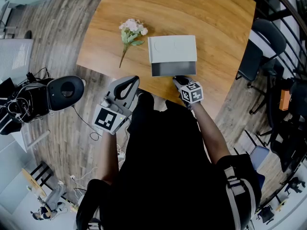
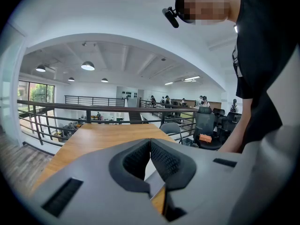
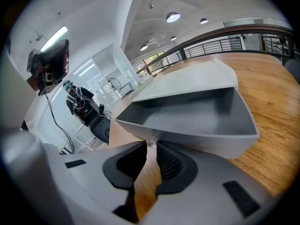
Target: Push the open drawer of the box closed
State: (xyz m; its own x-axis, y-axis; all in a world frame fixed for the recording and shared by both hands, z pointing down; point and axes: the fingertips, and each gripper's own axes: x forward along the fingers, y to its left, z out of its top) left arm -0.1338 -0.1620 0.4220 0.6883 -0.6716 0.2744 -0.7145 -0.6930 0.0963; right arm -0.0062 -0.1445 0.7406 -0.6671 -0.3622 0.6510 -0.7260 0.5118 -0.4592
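Closing not done yet: the drawer (image 1: 173,69) sticks out of the grey box (image 1: 171,48) toward the person, well pulled out, its dark grey inside empty. Box sits on the wooden table (image 1: 201,13) close to the near edge, with an artificial flower sprig (image 1: 130,32) just beside it on the left, not touching. Right gripper (image 3: 150,148) is at the drawer front, jaws a little apart, wood showing through the gap, small clear knob (image 3: 151,142) right at the tips. Tips look to be at or against the front panel, but contact isn't certain, and I can't tell if the pads pinch the knob. Left gripper (image 2: 150,142) hangs off the table edge, jaws together, nothing in them, not involved. Left to do, I'd say: the whole push, driving the front panel in until flush with the box face
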